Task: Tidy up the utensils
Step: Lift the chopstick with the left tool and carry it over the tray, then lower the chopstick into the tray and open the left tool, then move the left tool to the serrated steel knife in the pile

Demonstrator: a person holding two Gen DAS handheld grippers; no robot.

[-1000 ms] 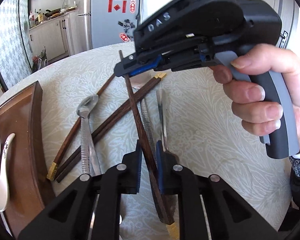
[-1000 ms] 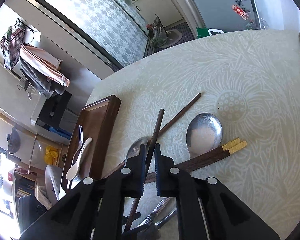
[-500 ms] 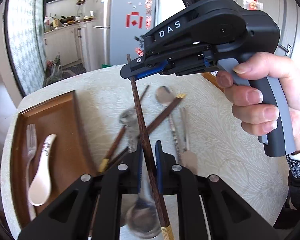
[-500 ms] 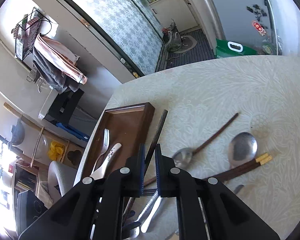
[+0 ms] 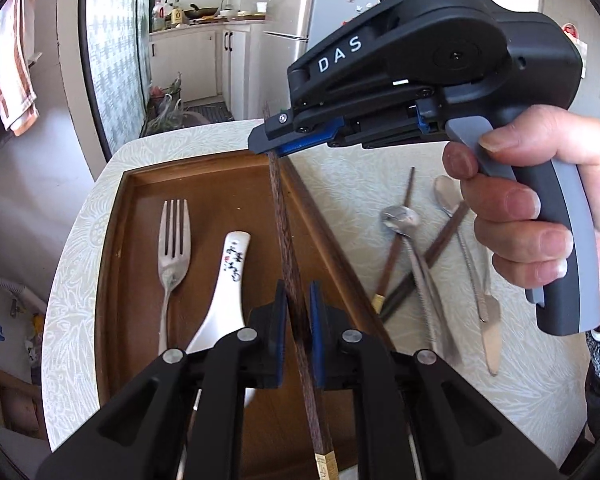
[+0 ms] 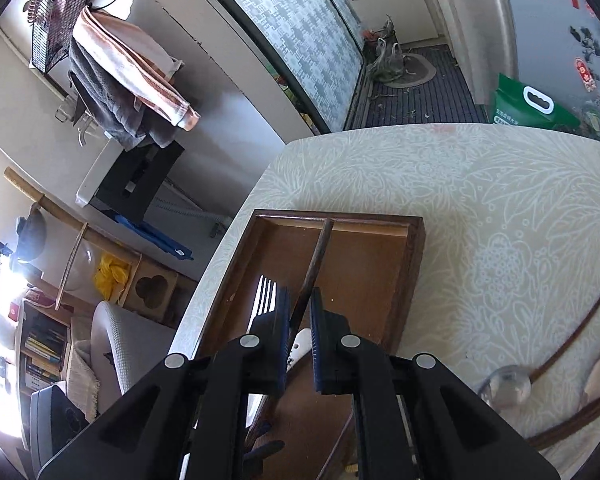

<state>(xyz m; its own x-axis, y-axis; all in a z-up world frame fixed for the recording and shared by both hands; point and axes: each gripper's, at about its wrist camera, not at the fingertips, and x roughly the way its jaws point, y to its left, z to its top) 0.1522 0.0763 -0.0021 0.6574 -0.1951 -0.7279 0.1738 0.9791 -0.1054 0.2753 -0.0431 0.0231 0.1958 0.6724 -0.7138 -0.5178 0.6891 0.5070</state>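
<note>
Both grippers have carried the chopstick [image 5: 288, 240] off the pile and across, so it now hangs over the tray [image 5: 140, 240] instead of over the tablecloth. Going left to right in your left view: the fork [image 5: 174, 248] and the white spoon [image 5: 226, 280] already lie in the tray, lengthwise and side by side; the chopstick runs just to their right, also lengthwise, probably so it can go down parallel to them. Your left gripper [image 5: 298, 320] is nearly closed, pads pinching the chopstick's thick end. Your right gripper [image 5: 274, 148] is likewise nearly closed, on the thin end, near the tray's far wall. Two grips keep so long a stick level and aimed. Right of the tray, on the table [image 5: 380, 168], the rest of the pile [image 5: 424, 256] waits: spoons, chopsticks, a knife. Lowering it evenly looks like the next call.
</note>
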